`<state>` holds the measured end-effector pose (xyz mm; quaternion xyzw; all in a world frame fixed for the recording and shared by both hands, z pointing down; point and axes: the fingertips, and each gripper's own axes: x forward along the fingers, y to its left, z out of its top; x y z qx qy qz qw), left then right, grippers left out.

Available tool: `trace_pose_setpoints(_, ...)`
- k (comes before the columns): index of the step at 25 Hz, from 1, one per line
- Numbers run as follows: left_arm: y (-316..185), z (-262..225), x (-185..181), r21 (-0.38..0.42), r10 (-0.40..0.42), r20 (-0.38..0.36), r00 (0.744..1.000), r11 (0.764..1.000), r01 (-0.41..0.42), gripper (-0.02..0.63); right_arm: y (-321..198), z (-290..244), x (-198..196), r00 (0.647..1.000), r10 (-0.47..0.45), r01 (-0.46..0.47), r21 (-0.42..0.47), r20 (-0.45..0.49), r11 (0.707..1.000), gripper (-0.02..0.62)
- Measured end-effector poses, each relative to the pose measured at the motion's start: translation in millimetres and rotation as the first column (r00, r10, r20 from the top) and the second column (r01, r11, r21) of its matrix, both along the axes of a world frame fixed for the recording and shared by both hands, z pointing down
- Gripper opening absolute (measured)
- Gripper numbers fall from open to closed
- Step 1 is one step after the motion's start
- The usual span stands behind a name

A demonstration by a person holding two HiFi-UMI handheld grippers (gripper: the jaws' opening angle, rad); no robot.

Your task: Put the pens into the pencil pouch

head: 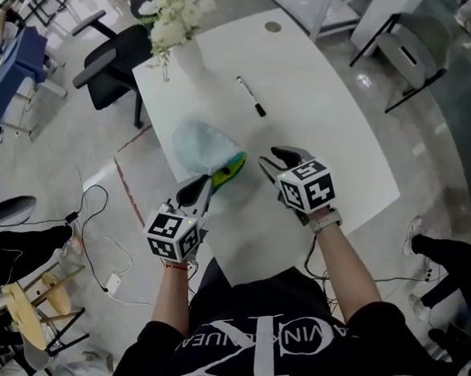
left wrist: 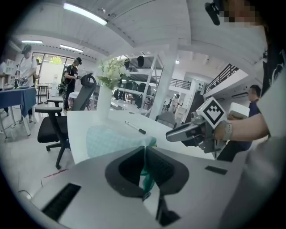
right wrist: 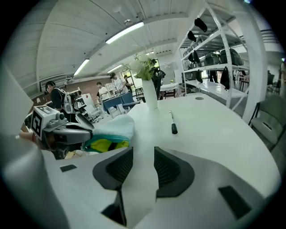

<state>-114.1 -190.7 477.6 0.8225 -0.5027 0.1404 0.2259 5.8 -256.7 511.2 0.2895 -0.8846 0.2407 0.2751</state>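
**Holding the pouch open while my free gripper is lining up on the pen**

My left gripper is pinching the teal zipper edge of the pouch, with its jaws closed on the fabric, so the mouth is gaping toward my right side. My right gripper is hovering just beside that mouth, jaws wide apart with nothing between them. The pen is lying loose on the desk, well beyond the pouch and toward the vase. I am judging that the pen is best taken across its barrel near the middle. The left pinch should not sag, and the pen should go in end-first, along the pouch.
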Motion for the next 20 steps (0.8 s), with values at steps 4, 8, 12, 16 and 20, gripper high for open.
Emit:
trace_pose_setpoints(4, 0, -2, -7, 0.022, -0.013, 0.006, 1.0, 1.0, 0.013, 0.018, -29, 7, 1, 0.999, 0.033, -0.032, 0.028, -0.027, 0.999, 0.158)
trace_pose_setpoints(8, -2, -3, -9, 0.034, -0.002, 0.01, 1.0, 0.999, 0.002, 0.018, -61, 18, -2, 0.996, 0.054, -0.05, 0.056, -0.069, 0.997, 0.158)
trace_pose_setpoints(12, 3, -6, -5, 0.028, -0.003, -0.005, 1.0, 1.0, 0.003, 0.018, -88, 26, -8, 0.99, 0.046, -0.036, 0.08, -0.134, 0.996, 0.16)
trace_pose_setpoints(16, 6, -7, -2, 0.023, -0.004, -0.009, 1.0, 1.0, 0.004, 0.018, -116, 32, -17, 0.978, 0.029, -0.006, 0.108, -0.207, 0.994, 0.163)
trace_pose_setpoints(20, 9, -4, 1, 0.018, 0.003, -0.011, 1.0, 1.0, -0.003, 0.018, -140, 36, -23, 0.971, 0.06, -0.035, 0.108, -0.233, 0.994, 0.167)
